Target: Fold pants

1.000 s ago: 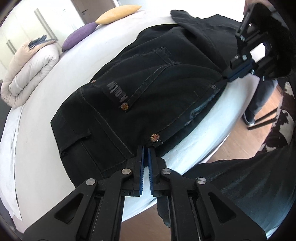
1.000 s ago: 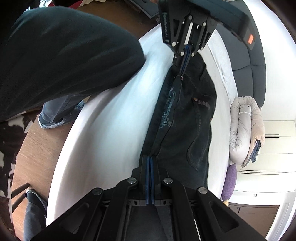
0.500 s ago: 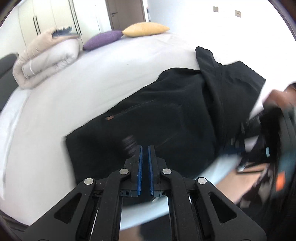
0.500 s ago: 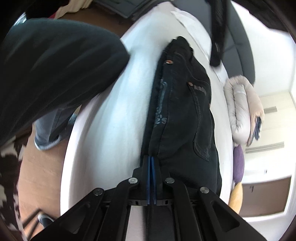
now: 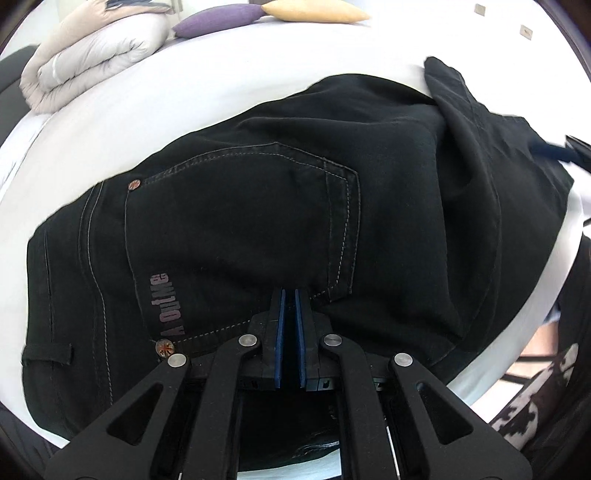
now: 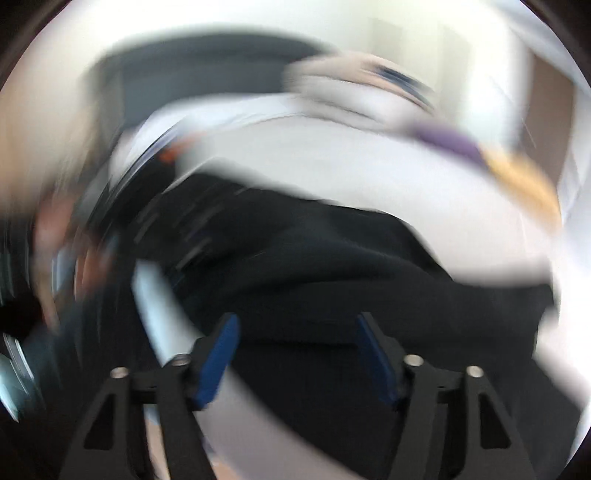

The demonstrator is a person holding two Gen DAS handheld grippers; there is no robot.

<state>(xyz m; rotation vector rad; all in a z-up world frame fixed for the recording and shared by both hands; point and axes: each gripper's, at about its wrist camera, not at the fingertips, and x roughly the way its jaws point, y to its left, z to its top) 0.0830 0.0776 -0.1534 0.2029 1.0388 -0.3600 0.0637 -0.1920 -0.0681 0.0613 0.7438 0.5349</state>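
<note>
Black jeans (image 5: 258, 221) lie folded on a white bed (image 5: 221, 92), back pocket and a printed logo facing up. A loose flap of leg fabric (image 5: 480, 129) rises at the far right. My left gripper (image 5: 290, 299) is shut just over the pocket's lower edge, and I see nothing between its blue pads. The right wrist view is badly blurred by motion. In it my right gripper (image 6: 297, 332) has its jaws opening, pads wide apart, with the dark pants (image 6: 332, 266) spread beyond them and nothing pinched.
A rolled beige duvet (image 5: 92, 55), a purple pillow (image 5: 218, 18) and a yellow pillow (image 5: 314, 13) lie at the bed's far side. The bed's near edge curves down at the right to a black-and-white patterned rug (image 5: 535, 398).
The left gripper left the waistband by the button and moved over the back pocket, still shut. The right gripper let go of the fabric, opened wide and swung fast, blurring its view.
</note>
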